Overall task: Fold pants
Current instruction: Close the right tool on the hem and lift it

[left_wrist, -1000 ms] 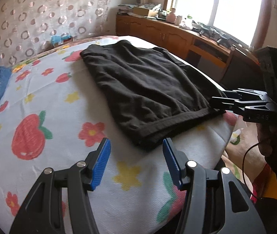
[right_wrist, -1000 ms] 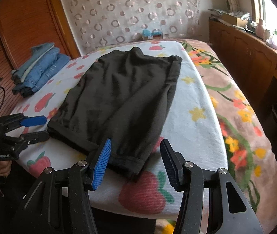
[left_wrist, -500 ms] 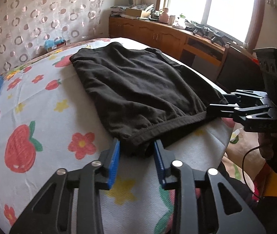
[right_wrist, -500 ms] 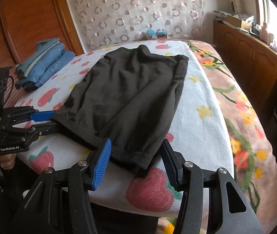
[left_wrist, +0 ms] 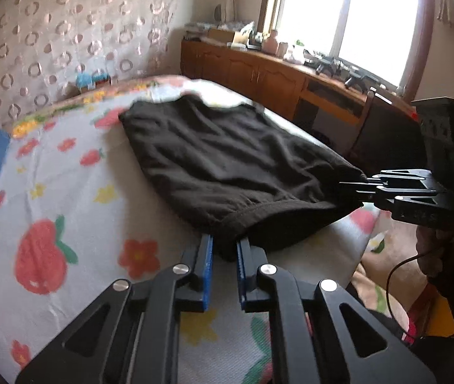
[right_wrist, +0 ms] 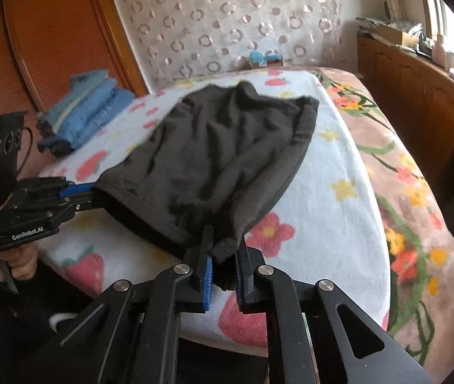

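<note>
Dark brown pants [left_wrist: 227, 160] lie folded lengthwise on the fruit-print bed sheet [left_wrist: 51, 208]. My left gripper [left_wrist: 223, 249] is shut on the near left corner of the pants' hem. My right gripper [right_wrist: 223, 249] is shut on the near right corner of the same hem. The near end of the pants [right_wrist: 214, 160] is lifted off the sheet and hangs stretched between both grippers; the far end rests on the bed. The right gripper also shows in the left wrist view [left_wrist: 354, 188], and the left gripper shows in the right wrist view [right_wrist: 89, 192].
A stack of folded blue jeans [right_wrist: 89, 108] lies at the far left of the bed. A wooden cabinet [left_wrist: 274, 80] with clutter runs under the window on the right. A patterned headboard [right_wrist: 242, 22] stands behind the bed. A flowered blanket [right_wrist: 418, 208] covers the bed's right edge.
Both grippers moved onto the hem corners and closed on them. The near end of the pants has risen off the sheet.
</note>
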